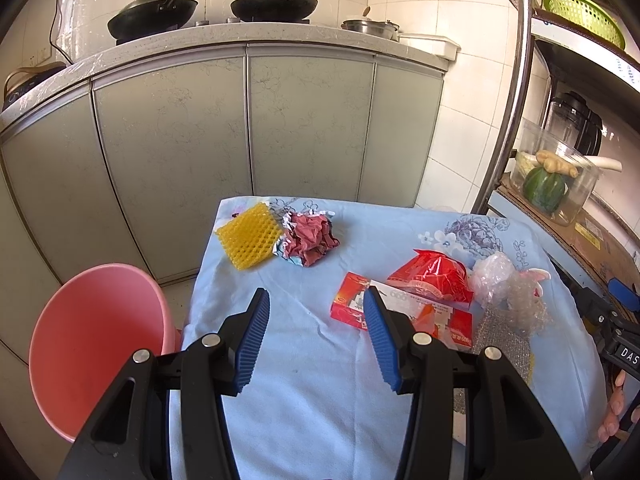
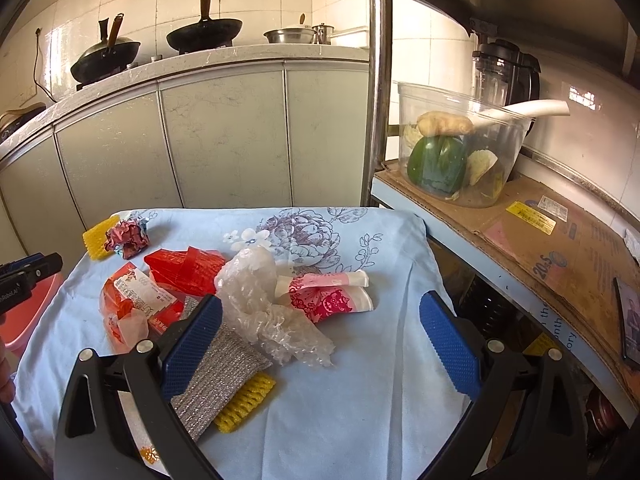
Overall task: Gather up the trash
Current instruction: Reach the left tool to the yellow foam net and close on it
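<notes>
Trash lies on a table under a light blue cloth (image 1: 304,360): a yellow foam net (image 1: 250,236), a crumpled red wrapper (image 1: 310,240), a red packet (image 1: 352,308), a red plastic bag (image 1: 432,280), bubble wrap (image 2: 260,300), crushed pink paper cups (image 2: 332,296), a silver scouring cloth (image 2: 216,376) over a second yellow net (image 2: 246,400). A pink bin (image 1: 96,344) stands at the table's left side. My left gripper (image 1: 316,292) hangs open over bare cloth, the packet by its right finger. My right gripper (image 2: 320,300) is open wide above the bubble wrap and cups, holding nothing.
Grey cabinet doors (image 1: 248,128) and a counter with two woks (image 1: 274,6) stand behind the table. A metal rack (image 2: 374,92) on the right carries a clear tub of vegetables (image 2: 452,152), a blender (image 2: 504,72) and flattened cardboard (image 2: 540,240).
</notes>
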